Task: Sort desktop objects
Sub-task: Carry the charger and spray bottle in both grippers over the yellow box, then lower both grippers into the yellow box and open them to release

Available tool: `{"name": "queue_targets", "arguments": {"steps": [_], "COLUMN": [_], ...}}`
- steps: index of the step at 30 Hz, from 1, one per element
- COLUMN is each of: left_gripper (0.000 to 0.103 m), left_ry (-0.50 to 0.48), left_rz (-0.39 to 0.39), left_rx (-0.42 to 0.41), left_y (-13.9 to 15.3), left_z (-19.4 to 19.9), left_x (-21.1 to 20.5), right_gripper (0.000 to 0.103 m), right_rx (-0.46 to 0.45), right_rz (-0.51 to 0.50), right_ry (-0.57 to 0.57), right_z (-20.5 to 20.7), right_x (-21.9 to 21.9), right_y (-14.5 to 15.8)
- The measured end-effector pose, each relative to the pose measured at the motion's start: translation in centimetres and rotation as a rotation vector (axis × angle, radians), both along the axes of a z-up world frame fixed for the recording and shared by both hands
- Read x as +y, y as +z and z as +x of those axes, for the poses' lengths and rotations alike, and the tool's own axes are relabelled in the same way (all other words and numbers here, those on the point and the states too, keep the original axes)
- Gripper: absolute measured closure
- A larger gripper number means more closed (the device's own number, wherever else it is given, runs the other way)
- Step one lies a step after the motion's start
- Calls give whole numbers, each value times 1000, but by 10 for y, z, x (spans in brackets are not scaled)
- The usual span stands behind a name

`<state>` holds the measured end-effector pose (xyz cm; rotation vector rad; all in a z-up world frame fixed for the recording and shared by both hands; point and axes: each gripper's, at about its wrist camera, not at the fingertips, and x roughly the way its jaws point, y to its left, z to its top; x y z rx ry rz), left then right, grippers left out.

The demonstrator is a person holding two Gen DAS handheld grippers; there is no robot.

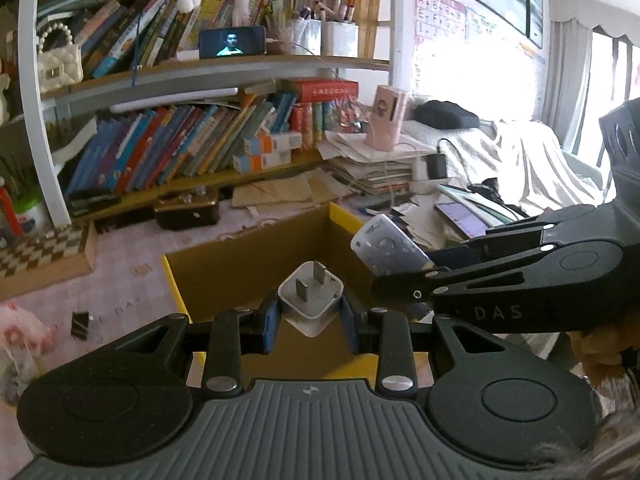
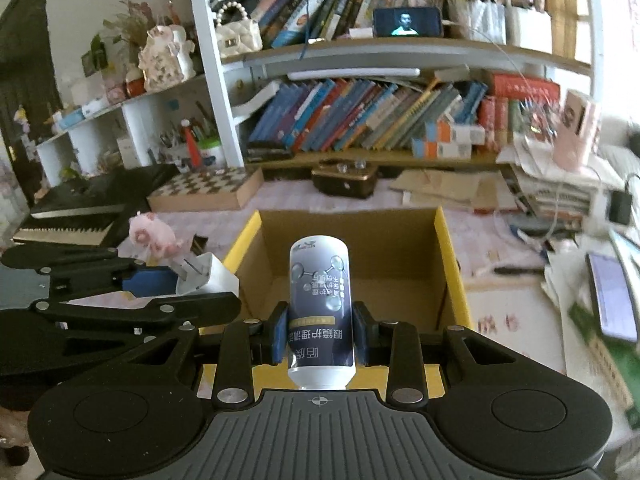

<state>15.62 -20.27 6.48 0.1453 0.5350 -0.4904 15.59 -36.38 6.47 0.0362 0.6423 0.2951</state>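
My left gripper is shut on a white plug charger, prongs pointing up and away. It hangs over the near rim of an open cardboard box with yellow edges. In the right wrist view my right gripper is shut on a white bottle with a dark blue label, held over the same box. The two grippers are side by side. The left gripper with the charger shows at the left there. The right gripper and bottle show at the right in the left wrist view.
Behind the box stand a bookshelf, a dark brown case and a chequered board box. A pink plush toy and a small keyboard lie to the left. Paper stacks and a tablet crowd the right.
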Motion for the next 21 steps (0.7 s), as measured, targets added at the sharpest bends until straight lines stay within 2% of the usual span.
{"name": "queue_targets", "arguments": {"steps": [8, 15, 21], "left_gripper": [74, 74, 74], "left_ry": [36, 78, 103], "left_rz": [98, 215, 330], "left_rx": [40, 96, 175], "left_y": [-17, -44, -68], "left_z": [51, 112, 155], "left_x": [-21, -36, -51], "right_gripper": [70, 70, 70], "right_rx": [27, 116, 239], "right_rz": [-42, -148, -264], "right_ry": [64, 133, 207], "right_z": [54, 110, 159], "right_x": [-10, -7, 9], "right_y": [-12, -46, -79]}}
